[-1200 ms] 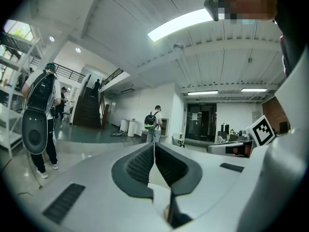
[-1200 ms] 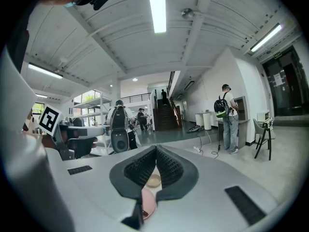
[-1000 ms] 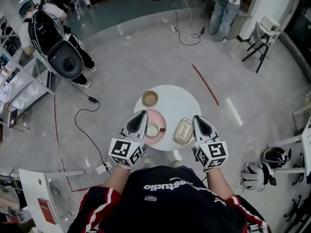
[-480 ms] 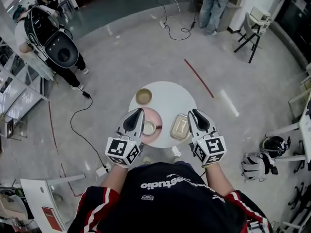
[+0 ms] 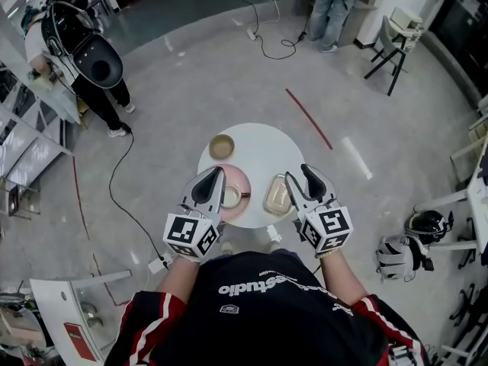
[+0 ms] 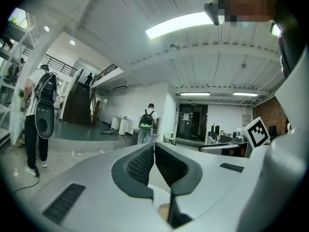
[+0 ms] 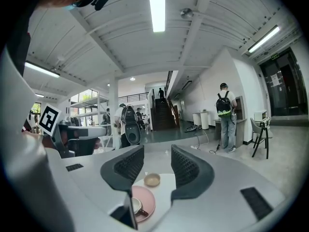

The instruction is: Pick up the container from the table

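On the near right part of the round white table (image 5: 263, 147), the pale rectangular container with rounded corners (image 5: 277, 197) lies flat on the tabletop. Not lifted yet.

Progress: early. The right gripper (image 5: 299, 177) hangs just right of the container, above the table's near edge. Its jaws are opening and stand wide apart. Nothing is between the pads; the right gripper view looks out through the gap to the far side of the table and does not show the container at all. No contact that I can make out. By my reading the approach is largely made, while lining the jaws over the container, closing on it and raising it are all left to do.

The left gripper (image 6: 154, 149) has its jaws pressed together, tips meeting, holding nothing. It hovers over the near left of the table, above the pink plate.

Containers:
- Rectangular container: pale, glossy top, possibly lidded. Contents cannot be told.
- Small tan round bowl (image 7: 152, 180): far left of the table, apart from everything else. Looks empty.
- White cup (image 7: 136, 205): sits on the round pink plate (image 7: 147, 197), left of the container. Something brown shows at its side, a handle or a spoon, cannot tell which. Fill not readable.
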The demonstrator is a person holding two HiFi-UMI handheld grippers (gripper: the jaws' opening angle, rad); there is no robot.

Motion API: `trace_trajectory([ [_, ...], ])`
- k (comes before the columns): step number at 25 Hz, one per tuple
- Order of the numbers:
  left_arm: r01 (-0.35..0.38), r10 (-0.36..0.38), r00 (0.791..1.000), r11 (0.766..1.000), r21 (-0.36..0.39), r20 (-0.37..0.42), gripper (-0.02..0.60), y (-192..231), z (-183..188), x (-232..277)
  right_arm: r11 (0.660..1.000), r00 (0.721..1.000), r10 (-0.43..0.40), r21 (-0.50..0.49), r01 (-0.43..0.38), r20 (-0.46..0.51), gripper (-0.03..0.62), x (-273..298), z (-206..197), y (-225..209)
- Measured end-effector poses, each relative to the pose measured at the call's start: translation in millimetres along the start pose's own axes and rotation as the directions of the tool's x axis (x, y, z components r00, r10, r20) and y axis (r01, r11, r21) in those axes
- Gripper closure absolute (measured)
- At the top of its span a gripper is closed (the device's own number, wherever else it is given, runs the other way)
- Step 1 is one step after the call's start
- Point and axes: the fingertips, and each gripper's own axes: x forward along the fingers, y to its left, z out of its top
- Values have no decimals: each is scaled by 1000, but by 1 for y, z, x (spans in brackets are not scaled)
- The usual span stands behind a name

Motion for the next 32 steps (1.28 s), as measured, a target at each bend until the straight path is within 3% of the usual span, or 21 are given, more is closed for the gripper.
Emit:
trace_trajectory([
  [18, -67, 67, 998, 998, -20, 9, 555, -19, -18, 15, 998, 991, 48, 46, -43, -127, 418, 7, -60, -39],
  [27, -112, 113, 993, 993, -48, 18, 555, -40, -30, 23, 987, 965, 156, 60, -146, -211, 408, 5, -97, -47],
  [32, -121, 122, 992, 992, -38, 23, 555, -53, -33, 24, 986, 958, 163, 70, -151, -236, 407, 4, -116, -55],
])
